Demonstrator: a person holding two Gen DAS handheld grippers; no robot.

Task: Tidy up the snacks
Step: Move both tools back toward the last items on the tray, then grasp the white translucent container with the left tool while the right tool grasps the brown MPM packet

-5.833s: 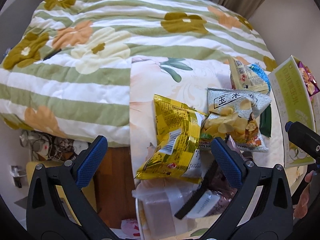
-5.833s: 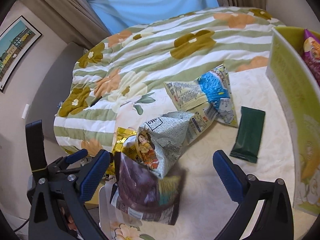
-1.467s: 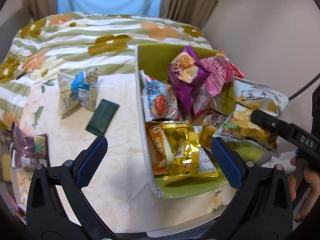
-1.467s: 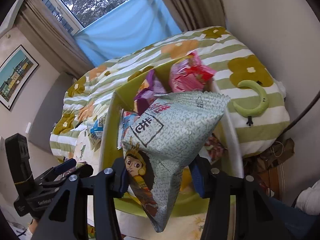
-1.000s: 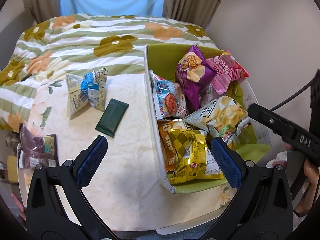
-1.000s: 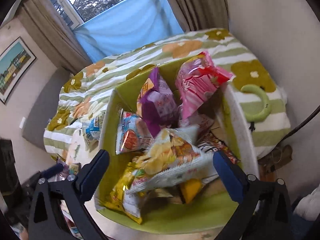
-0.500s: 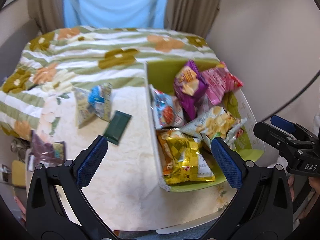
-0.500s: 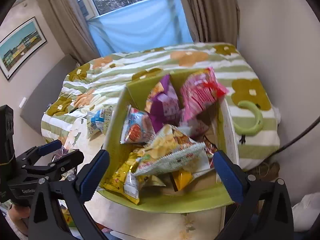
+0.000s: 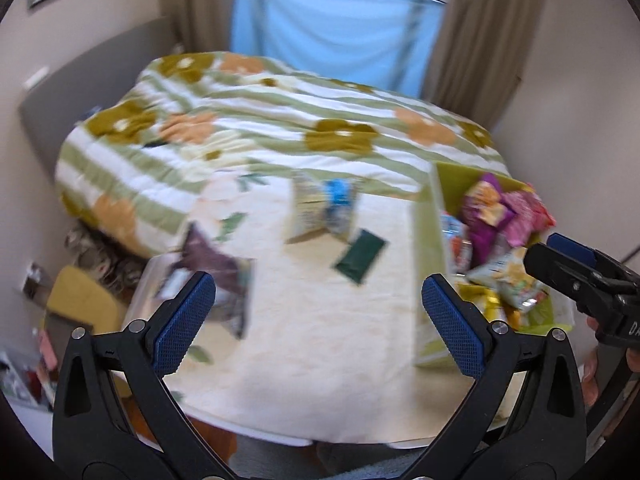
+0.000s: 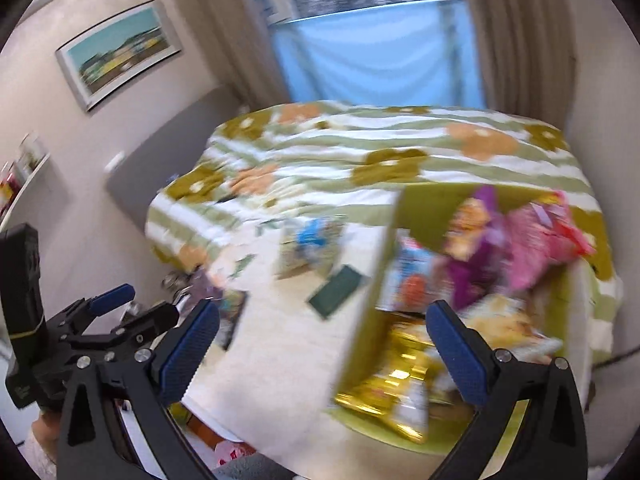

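A green box (image 9: 425,240) (image 10: 370,292) at the table's right holds several snack bags: purple, pink, gold (image 10: 394,384) and a pale corn-chip bag (image 9: 508,280). On the cream table lie a blue-and-white bag (image 9: 324,210) (image 10: 310,244), a dark green packet (image 9: 360,256) (image 10: 336,290) and a dark purple bag (image 9: 212,272) at the left edge. My left gripper (image 9: 318,324) is open and empty above the table's near side. My right gripper (image 10: 322,348) is open and empty, over the box's left wall. Both views are blurred.
A bed with a green-striped floral quilt (image 9: 260,120) lies behind the table. A window with a blue curtain (image 10: 376,48) and a framed picture (image 10: 120,52) are on the walls. Clutter sits on the floor at the left (image 9: 84,264).
My right gripper let the corn-chip bag go into the box. Both grippers have since pulled back and swung left, so the table and bed fill the views.
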